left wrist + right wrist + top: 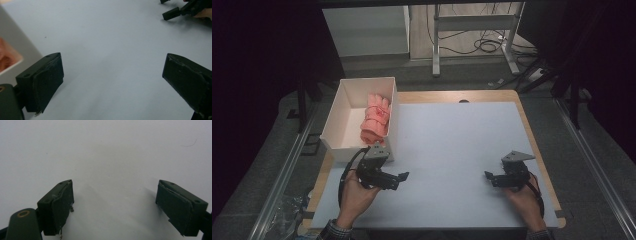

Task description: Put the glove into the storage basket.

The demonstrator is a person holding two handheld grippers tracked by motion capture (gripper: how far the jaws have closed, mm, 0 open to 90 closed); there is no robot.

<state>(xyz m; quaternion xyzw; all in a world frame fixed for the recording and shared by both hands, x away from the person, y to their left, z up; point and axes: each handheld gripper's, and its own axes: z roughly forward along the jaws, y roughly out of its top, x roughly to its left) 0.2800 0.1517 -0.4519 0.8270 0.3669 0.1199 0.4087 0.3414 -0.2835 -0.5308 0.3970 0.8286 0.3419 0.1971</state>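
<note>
A white open box (337,112) stands at the table's left edge with a rolled pink cloth (376,120) lying inside it. My left gripper (401,177) is just in front of the box's near corner, its jaws pointing right across the white mat. It stands open (112,75) with only bare mat between the pads, and the box wall (17,47) and a bit of the pink cloth (5,58) show at its left. My right gripper (489,177) rests near the mat's right side, pointing left. It is open (115,200) over bare mat, and it also appears far off (175,12) in the left gripper view.
A white mat (452,150) covers the wooden table (527,120), which has a small dark hole (463,101) at its far edge. Beyond the table are desk legs (436,45) and cables (484,45) on the floor. A metal rail (287,165) runs along the left.
</note>
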